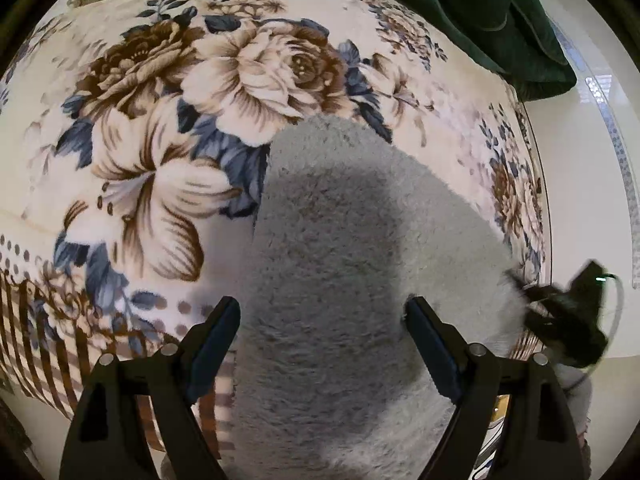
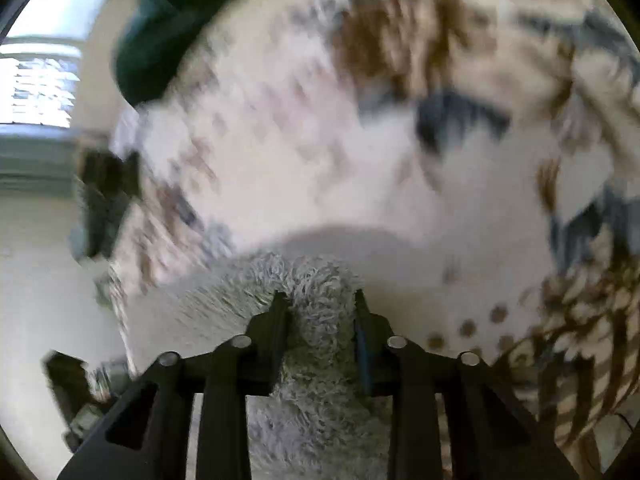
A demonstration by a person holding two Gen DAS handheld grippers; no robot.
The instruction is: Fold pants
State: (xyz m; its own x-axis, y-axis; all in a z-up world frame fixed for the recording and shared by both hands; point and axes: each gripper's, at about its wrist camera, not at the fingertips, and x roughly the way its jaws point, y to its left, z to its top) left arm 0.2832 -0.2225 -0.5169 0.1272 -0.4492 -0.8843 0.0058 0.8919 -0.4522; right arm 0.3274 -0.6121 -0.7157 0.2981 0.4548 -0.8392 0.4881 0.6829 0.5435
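The grey fluffy pants [image 1: 340, 220] lie on a floral blanket [image 1: 160, 160], running from the middle of the left wrist view toward its lower edge. My left gripper [image 1: 322, 308] hangs open just above them, its fingers wide apart with nothing pinched. In the blurred right wrist view my right gripper [image 2: 319, 299] is shut on a bunched fold of the pants [image 2: 224, 300], which fills the gap between its fingers. That same right gripper [image 1: 560, 308] appears as a dark blur at the pants' right edge in the left wrist view.
The cream blanket [image 2: 320, 140] with brown and blue flowers covers the surface. A dark green cloth [image 1: 500, 12] is heaped at its far right corner. Pale floor [image 1: 580, 160] lies past the blanket's right edge. A bright window [image 2: 40, 60] shows at the left of the right wrist view.
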